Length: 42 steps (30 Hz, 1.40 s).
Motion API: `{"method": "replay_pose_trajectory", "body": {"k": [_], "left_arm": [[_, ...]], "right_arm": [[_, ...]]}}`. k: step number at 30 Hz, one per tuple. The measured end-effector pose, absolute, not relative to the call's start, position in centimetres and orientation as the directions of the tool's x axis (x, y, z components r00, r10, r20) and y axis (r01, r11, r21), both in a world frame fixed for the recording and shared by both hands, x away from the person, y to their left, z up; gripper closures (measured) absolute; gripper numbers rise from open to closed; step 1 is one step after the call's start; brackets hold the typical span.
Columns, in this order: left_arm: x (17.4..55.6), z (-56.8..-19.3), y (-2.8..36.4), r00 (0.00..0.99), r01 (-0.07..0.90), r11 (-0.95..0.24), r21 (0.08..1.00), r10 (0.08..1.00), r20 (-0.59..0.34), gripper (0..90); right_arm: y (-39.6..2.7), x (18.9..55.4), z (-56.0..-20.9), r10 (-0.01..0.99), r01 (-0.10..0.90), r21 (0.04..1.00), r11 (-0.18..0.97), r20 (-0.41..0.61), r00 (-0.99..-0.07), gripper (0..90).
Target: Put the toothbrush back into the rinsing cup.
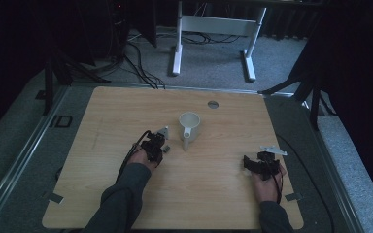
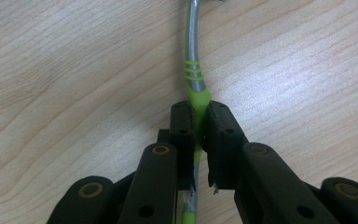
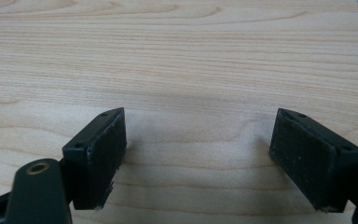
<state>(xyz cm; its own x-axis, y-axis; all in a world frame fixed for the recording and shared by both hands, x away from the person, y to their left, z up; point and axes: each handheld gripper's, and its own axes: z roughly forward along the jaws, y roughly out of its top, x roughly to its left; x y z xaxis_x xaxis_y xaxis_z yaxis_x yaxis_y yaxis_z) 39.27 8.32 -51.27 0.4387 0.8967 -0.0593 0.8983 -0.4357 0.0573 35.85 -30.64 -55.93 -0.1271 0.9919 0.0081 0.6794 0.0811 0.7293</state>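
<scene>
A thin utensil with a lime-green handle (image 2: 196,99) and a bare metal shaft (image 2: 192,37) lies on the wooden table (image 1: 209,194). Its head is cut off at the top of the left gripper view. My left gripper (image 2: 199,111) is shut on the green handle, both pads pressed against it. In the high view the left gripper (image 1: 159,143) sits just left of a white mug (image 1: 190,122), whose handle points toward the person. My right gripper (image 3: 198,149) stands open over bare wood with nothing between its pads. It rests low near the table's right side (image 1: 248,163).
A small grey round cap (image 1: 213,104) is set into the table near its far edge. Beyond the table are a white desk frame (image 1: 213,25) and cables on the carpet (image 1: 141,68). Each gripper trails a black cable toward the person.
</scene>
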Motion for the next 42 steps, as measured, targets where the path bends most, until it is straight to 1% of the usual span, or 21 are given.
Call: {"method": "replay_pose_trajectory", "body": {"k": [11, 19, 29, 42], "left_arm": [[39.3, -50.0, 9.4, 0.441, 0.896, -0.431, 0.105, 0.893, -0.091, 82.1], [39.2, -49.1, 10.4, 0.431, 0.896, -0.410, 0.167, 0.895, -0.112, 82.1], [39.1, -48.2, 11.1, 0.425, 0.891, -0.392, 0.228, 0.897, -0.123, 82.1], [38.8, -47.4, 11.5, 0.445, 0.867, -0.390, 0.309, 0.886, -0.129, 82.1]], "right_arm": [[-30.6, 35.9, -55.9, 0.992, 0.679, 0.729, 0.082, 0.007, -0.127, 18.2], [-30.6, 35.9, -55.9, 0.992, 0.679, 0.729, 0.081, 0.008, -0.127, 18.2], [-30.6, 35.9, -55.9, 0.992, 0.680, 0.729, 0.079, 0.009, -0.125, 18.1], [-30.6, 35.9, -55.9, 0.992, 0.680, 0.729, 0.077, 0.010, -0.124, 18.1]]}}
